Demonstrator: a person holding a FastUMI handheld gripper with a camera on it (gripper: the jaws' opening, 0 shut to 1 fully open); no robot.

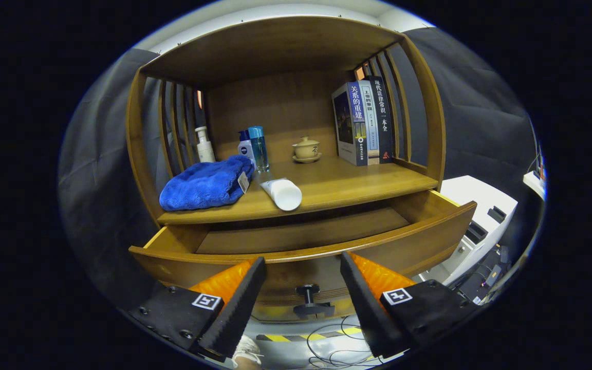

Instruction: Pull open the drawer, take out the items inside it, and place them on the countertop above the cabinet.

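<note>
The wooden drawer [306, 254] stands pulled open just beyond my fingers, and the part of its floor I can see is bare. Its dark knob [310, 298] sits low between the two fingertips. My gripper [303, 264] is open, orange-and-black fingers [244, 288] spread in front of the drawer's front panel, holding nothing. On the countertop [357, 182] above lie a folded blue towel [206, 184] at the left and a white tube [281, 193] on its side next to it.
At the back of the shelf stand a white pump bottle [204, 145], a blue bottle [258, 148] with a small white one [246, 148] beside it, a lidded tea cup [306, 149] and upright books [365, 123]. White equipment [476, 221] sits right of the cabinet; cables [337, 344] lie on the floor below.
</note>
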